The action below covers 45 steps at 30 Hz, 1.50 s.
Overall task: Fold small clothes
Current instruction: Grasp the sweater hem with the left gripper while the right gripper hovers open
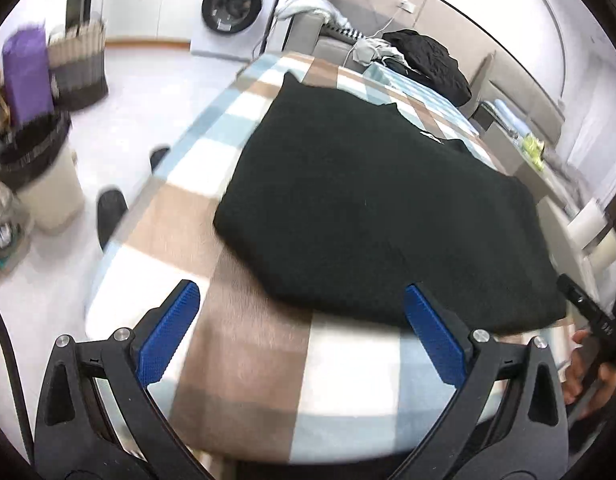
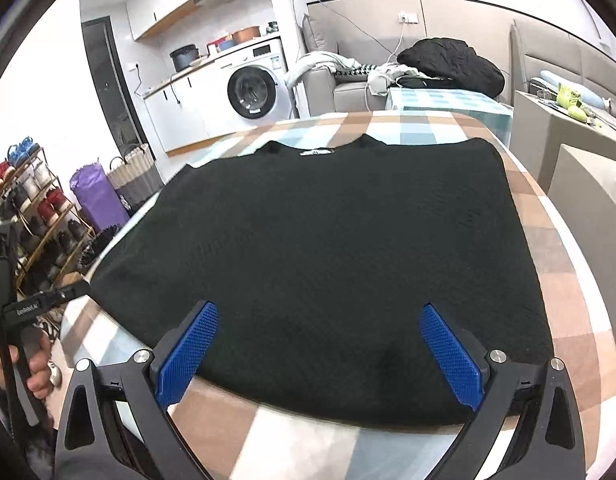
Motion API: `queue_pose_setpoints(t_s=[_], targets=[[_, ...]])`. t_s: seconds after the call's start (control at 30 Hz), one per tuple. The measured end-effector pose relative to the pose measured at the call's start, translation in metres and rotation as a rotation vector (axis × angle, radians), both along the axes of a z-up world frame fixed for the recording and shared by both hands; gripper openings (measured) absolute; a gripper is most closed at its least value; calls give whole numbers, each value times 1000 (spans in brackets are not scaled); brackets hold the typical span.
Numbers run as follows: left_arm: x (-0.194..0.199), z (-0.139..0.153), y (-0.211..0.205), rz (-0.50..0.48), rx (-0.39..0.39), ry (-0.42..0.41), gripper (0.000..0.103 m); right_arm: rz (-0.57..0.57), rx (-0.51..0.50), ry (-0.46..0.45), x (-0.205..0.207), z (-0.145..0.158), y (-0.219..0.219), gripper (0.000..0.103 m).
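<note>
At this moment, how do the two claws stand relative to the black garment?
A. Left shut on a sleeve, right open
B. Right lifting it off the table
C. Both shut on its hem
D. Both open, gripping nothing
D: the left claw and right claw both show blue pads spread wide, and the garment lies flat on the checked cloth.

The left gripper (image 1: 302, 294) hung with jaws spread wide, empty. The right gripper (image 2: 318, 314) matched it, a hand (image 2: 38, 364) gripping at nine o'clock.
</note>
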<state>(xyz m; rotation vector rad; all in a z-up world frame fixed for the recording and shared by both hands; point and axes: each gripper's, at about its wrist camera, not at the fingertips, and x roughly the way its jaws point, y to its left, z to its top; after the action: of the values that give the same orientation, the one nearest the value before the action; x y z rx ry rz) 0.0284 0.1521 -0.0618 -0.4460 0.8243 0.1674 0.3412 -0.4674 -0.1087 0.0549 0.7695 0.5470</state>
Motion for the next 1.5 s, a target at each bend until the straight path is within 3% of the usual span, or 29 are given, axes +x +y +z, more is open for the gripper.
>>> queue_pose_setpoints(t_s=[0.13,0.3,0.33,0.5,0.6,0.67,0.7,0.77,0.87,1.07,1.23,1.3,1.37,1.43,1.5], targets=[[-11,-4,6,-20,-102,-11,101,-10,67,-3,1,7,-3,103],[-6,-9,11,-19,-166,-37,92,-9,86,44,4,4,-5,103],[-1,-10,11,-17,-175,-39,86,-3,103,46,4,4,-6,103],[24,-13,5,-5,-95,-37,73,18,117,32,-1,7,-5,103],[36,-14,0,26,-50,-36,59,24,112,39,0,4,-2,103],[45,-15,-3,51,-19,-30,41,25,104,50,0,0,1,103],[49,-16,-4,59,-9,-32,38,26,102,55,0,-1,2,103],[53,-15,-4,84,2,-54,13,31,99,61,0,-3,3,103],[51,-9,-4,76,15,-89,8,30,86,57,-2,-3,4,103],[28,-2,-5,60,31,-117,7,29,80,71,-2,-6,2,103],[20,-8,-7,68,13,-92,10,30,81,78,-1,-7,-1,103],[17,-9,-8,92,-4,-68,21,35,82,83,-1,-7,0,103],[15,-10,-7,102,-20,-64,46,39,81,80,0,-6,0,103],[13,-12,-5,112,-38,-83,64,40,80,75,0,-6,0,103],[18,-16,-2,125,-50,-75,65,41,80,81,1,-7,1,103]])
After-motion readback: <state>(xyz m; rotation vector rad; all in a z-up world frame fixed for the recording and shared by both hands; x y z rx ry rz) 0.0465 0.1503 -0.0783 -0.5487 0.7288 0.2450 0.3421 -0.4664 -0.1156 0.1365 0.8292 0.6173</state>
